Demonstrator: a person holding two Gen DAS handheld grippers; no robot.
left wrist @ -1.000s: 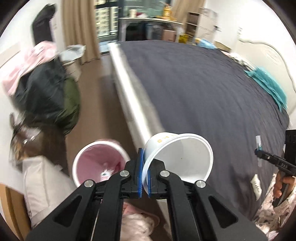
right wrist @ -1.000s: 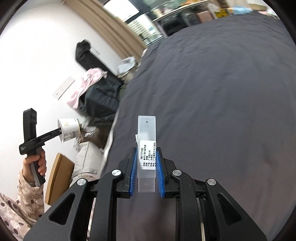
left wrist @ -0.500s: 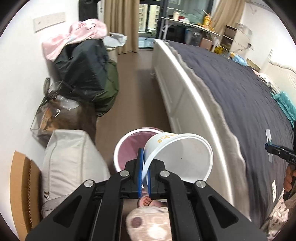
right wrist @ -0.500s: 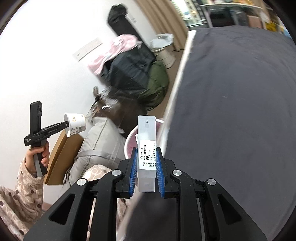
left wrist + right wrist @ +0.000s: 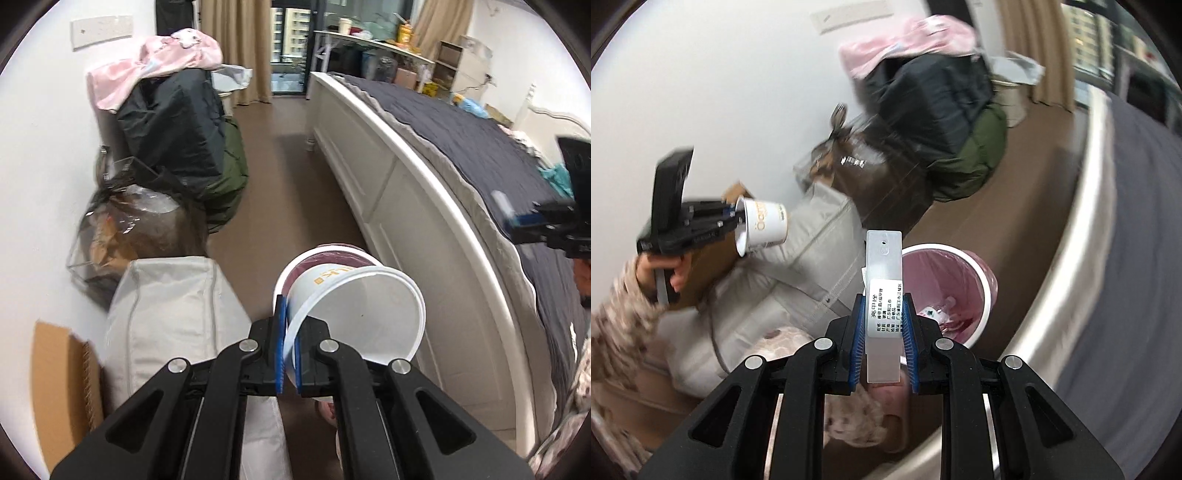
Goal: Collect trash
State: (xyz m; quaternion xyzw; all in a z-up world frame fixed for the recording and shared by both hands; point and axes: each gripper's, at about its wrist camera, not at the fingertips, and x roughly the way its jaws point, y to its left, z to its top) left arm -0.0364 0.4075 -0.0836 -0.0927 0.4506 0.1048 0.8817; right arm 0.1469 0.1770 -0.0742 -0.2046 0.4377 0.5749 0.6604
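My left gripper (image 5: 290, 343) is shut on the rim of a white paper cup (image 5: 354, 314), held on its side above and in front of the pink-lined trash bin (image 5: 332, 258). It also shows in the right wrist view (image 5: 733, 219) with the cup (image 5: 762, 229). My right gripper (image 5: 884, 325) is shut on a clear plastic package with a printed label (image 5: 884, 288), held above the near left rim of the bin (image 5: 953, 288), which holds some trash. The right gripper shows at the right edge of the left wrist view (image 5: 517, 221).
A white bed frame (image 5: 406, 206) with a dark cover (image 5: 480, 147) runs along the right. Grey storage bag (image 5: 173, 302), clear bag of items (image 5: 125, 229), dark and green bags (image 5: 177, 129) and cardboard (image 5: 62, 387) line the left wall. Brown floor (image 5: 288, 177) lies between.
Both grippers have swung left from over the bed toward the floor-side bin. The bin is now closer and larger in both views. Both still hold their items.
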